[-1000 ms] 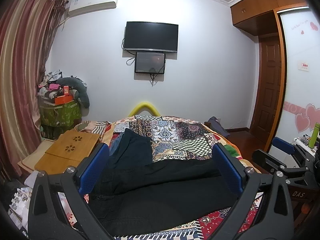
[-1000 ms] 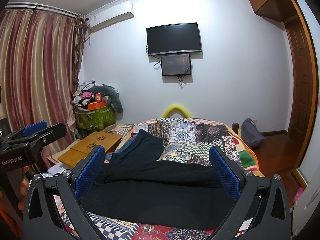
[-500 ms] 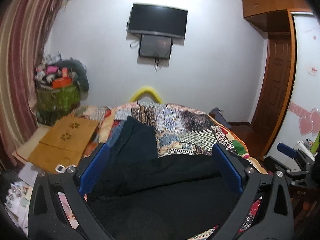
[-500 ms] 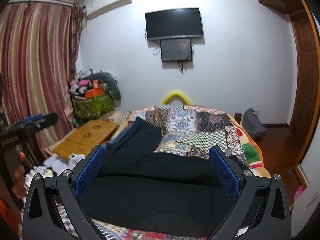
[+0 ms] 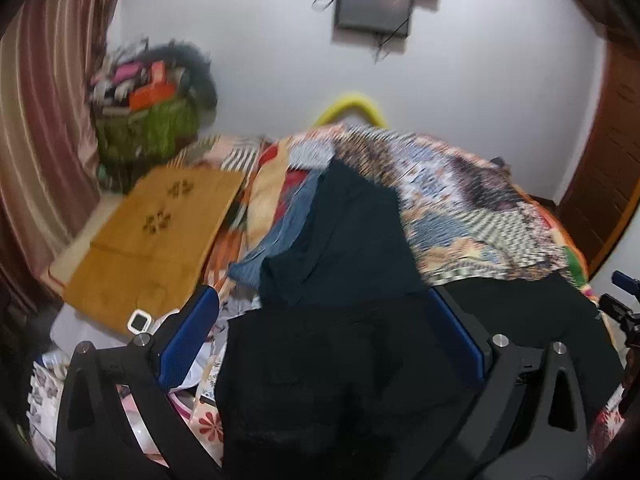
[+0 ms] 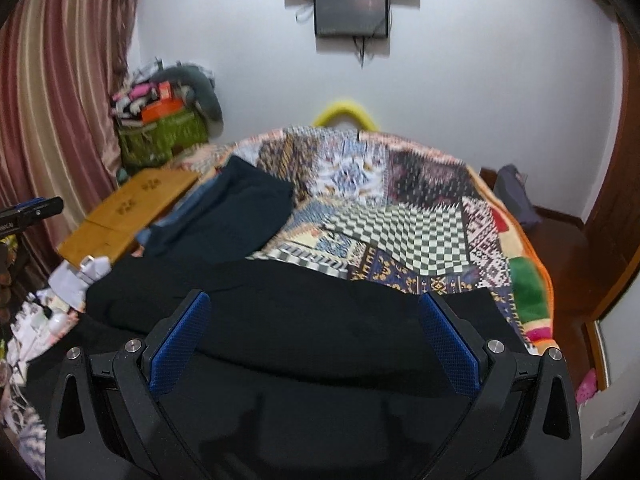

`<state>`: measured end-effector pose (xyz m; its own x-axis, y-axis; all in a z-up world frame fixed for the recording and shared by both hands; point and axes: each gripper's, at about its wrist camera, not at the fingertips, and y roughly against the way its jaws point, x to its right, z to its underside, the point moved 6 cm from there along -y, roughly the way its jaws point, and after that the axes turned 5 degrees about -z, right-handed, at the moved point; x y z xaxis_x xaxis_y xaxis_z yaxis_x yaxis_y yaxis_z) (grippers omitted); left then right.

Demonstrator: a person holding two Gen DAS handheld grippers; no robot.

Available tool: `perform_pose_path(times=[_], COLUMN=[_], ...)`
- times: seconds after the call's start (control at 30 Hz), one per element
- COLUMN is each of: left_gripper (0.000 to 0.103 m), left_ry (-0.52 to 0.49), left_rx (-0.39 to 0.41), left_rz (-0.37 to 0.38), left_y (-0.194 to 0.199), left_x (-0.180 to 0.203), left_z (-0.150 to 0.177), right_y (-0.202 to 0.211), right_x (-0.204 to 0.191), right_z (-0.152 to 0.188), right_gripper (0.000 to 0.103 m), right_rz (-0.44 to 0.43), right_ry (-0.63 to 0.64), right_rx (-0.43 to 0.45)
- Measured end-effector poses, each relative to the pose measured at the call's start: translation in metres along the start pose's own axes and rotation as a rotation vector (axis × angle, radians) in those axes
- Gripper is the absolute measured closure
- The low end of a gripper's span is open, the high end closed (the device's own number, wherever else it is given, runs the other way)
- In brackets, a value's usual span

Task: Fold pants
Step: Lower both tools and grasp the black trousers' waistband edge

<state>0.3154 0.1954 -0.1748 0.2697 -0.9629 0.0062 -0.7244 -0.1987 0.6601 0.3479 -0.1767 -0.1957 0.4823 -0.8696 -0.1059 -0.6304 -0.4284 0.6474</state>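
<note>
Hovering low over black pants (image 6: 304,320) | left tool (image 5: 322,332) spread wide | right tool (image 6: 314,332) spread wide

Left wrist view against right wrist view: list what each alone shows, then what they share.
Only the left wrist view: the right hand-held gripper at the edge. Only the right wrist view: a grey bag on the floor, plus the left hand-held gripper. Both: black pants across the patchwork quilt, a dark folded garment, and the wooden board.
</note>
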Motion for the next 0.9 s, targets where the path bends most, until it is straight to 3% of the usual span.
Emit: perform_pose_path(times=[0.2,0.47,0.57,0.7,0.77,0.83,0.9], left_gripper=[0.000,0.004,0.016,0.036,0.045,0.062,0.070], left_ry=[-0.049,-0.022,-0.009,0.064,0.117,0.142,0.122], left_rx=[-0.141,-0.341,-0.418,-0.525,-0.549,-0.556,-0.544], left_rz=[-0.122,-0.164,-0.173,-0.123,-0.083,-0.049,-0.068], left_y=[-0.088,-0.168,-0.189,-0.212,-0.214,-0.214,-0.210], left_x=[-0.036,-0.065,-0.068,-0.069,-0.069,-0.065,-0.063], left_z=[0.015,0.053,0.065,0.081,0.085,0.087,0.085], right_y=[-0.055,-0.121,-0.141,-0.163,-0.168,-0.172,-0.173], right_x=[0.020,0.031,0.032,0.033,0.030,0.027,0.026], right_z=[-0.001,0.000,0.001,0.003,0.007,0.011,0.015], right_gripper=[0.000,0.002,0.006,0.013,0.020,0.025,0.031], right_rz=[-0.027,-0.093,-0.118,-0.098,-0.113,-0.111,-0.121], right_ry=[0.028,0.098,0.117,0.131,0.143,0.147,0.134], right_rx=[-0.122,-0.268,-0.303,-0.348,-0.356,-0.366,-0.367])
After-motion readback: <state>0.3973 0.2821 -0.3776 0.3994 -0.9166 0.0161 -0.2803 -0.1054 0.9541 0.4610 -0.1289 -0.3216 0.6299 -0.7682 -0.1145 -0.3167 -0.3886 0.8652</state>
